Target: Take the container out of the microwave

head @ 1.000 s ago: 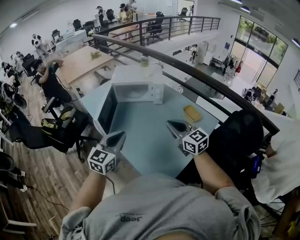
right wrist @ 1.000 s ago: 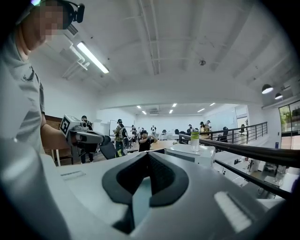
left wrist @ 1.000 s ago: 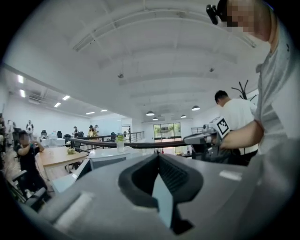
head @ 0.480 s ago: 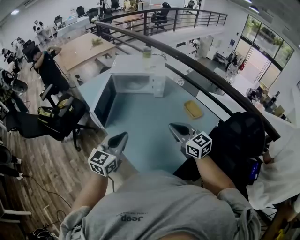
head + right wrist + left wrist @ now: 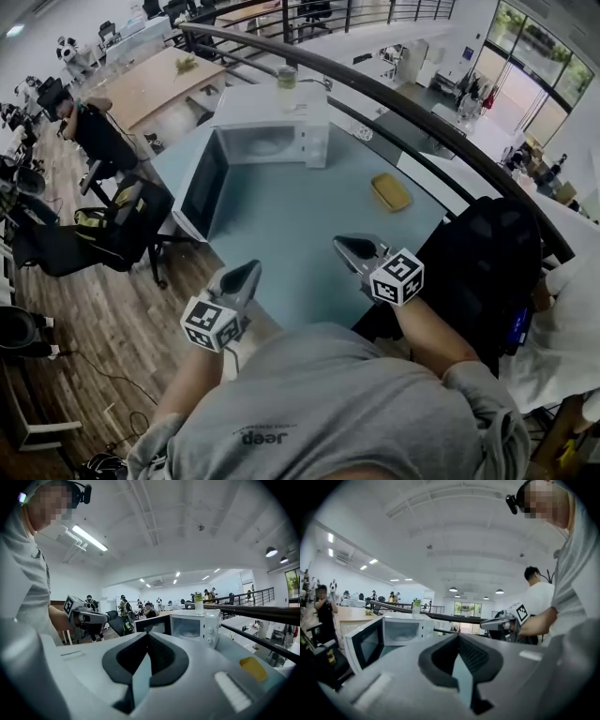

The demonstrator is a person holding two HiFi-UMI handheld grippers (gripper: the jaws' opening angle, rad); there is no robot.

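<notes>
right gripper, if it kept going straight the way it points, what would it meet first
Probably the open microwave door, across the table. The right gripper tilts slightly down, so the table could come first.

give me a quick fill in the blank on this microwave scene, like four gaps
1. The door of the microwave stands ____.
2. The bottle stands on ____ of the microwave.
3. The flat thing lying on the table to the right of the microwave is ____ in colour.
4. The jaws of the left gripper and the right gripper are both ____, with nothing between them.

Missing words: open; top; yellow; shut
</notes>
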